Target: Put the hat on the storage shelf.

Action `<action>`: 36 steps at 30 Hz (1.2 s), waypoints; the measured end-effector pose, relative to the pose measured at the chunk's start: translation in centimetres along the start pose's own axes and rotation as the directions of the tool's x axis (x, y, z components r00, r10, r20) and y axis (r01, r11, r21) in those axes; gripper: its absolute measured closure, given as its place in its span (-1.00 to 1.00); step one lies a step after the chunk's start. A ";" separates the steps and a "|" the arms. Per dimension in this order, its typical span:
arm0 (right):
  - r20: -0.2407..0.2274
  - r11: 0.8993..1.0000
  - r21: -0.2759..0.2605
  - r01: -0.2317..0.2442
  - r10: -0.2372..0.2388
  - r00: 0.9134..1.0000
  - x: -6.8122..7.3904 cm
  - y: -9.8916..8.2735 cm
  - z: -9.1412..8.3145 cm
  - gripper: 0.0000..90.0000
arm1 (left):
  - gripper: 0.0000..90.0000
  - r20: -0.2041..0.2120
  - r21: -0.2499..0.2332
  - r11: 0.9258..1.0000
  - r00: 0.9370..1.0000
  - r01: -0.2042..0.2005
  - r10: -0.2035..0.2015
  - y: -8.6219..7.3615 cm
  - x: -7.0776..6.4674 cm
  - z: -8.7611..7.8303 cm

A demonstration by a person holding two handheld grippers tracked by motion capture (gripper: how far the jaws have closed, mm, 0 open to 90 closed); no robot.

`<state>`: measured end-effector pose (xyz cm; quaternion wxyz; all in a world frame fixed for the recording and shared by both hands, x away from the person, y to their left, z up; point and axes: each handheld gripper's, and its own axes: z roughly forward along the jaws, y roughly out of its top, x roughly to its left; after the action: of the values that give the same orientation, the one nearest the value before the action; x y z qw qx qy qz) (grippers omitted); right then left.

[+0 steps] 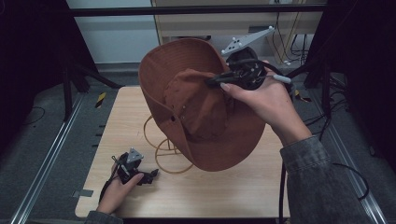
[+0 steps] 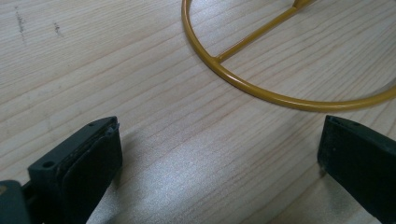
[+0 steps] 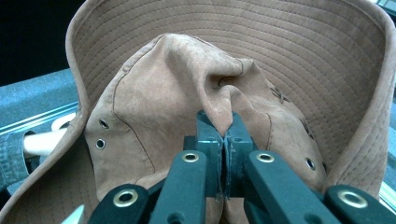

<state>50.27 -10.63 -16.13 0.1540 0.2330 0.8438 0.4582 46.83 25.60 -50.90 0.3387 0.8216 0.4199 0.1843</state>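
Aloft, hat [image 1: 205, 107] crown pinched in right claw [image 3: 224, 135].

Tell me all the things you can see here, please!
Hat: one, brown, held up above the table, its crown pinched by the right gripper.
Wire stand: one, yellow, on the table under the hat, with round hoops.
Table: one, light wood.
Tape piece: one, yellow and black, on the floor beyond the table's far left corner.
Right gripper: one, black, jaws closed on a fold of the hat's crown.
Left gripper: one, black, low over the table's near left part, jaws wide apart, holding nothing.
Hands: two, one holding each gripper.
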 end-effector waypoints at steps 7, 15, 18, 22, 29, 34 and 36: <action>-0.008 1.000 -0.004 0.001 -0.001 1.000 0.3 0.8 0.9 0.95 | -1.00 0.004 0.003 1.000 1.000 -0.001 0.001 0.0 0.0 0.0; -0.021 1.000 -0.017 -0.002 0.001 1.000 0.4 1.0 1.5 0.95 | -1.00 0.004 0.003 1.000 1.000 -0.002 0.002 0.0 0.0 0.0; -0.023 1.000 -0.017 -0.002 0.002 1.000 0.4 1.1 1.6 0.95 | -1.00 0.004 0.003 1.000 1.000 -0.002 0.002 0.0 0.0 0.0; -0.028 1.000 -0.023 -0.003 0.002 1.000 0.6 1.2 1.9 0.95 | -1.00 0.003 0.003 1.000 1.000 -0.002 0.002 0.0 0.0 0.0; -0.047 1.000 -0.030 -0.006 0.005 0.999 1.0 1.3 2.7 0.95 | -1.00 0.004 0.004 1.000 1.000 -0.002 0.002 0.0 0.0 0.0; -0.058 1.000 -0.030 -0.006 0.004 0.998 1.4 1.4 3.6 0.95 | -1.00 0.004 0.003 1.000 1.000 -0.002 0.002 0.0 0.0 0.0; -0.058 0.999 -0.033 -0.003 0.001 0.998 1.5 1.5 3.9 0.95 | -1.00 0.003 0.002 1.000 1.000 0.000 0.000 0.0 0.0 0.0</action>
<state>51.24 -6.43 -16.98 0.1326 0.2178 0.8402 0.4786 46.84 25.60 -50.88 0.3385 0.8221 0.4198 0.1825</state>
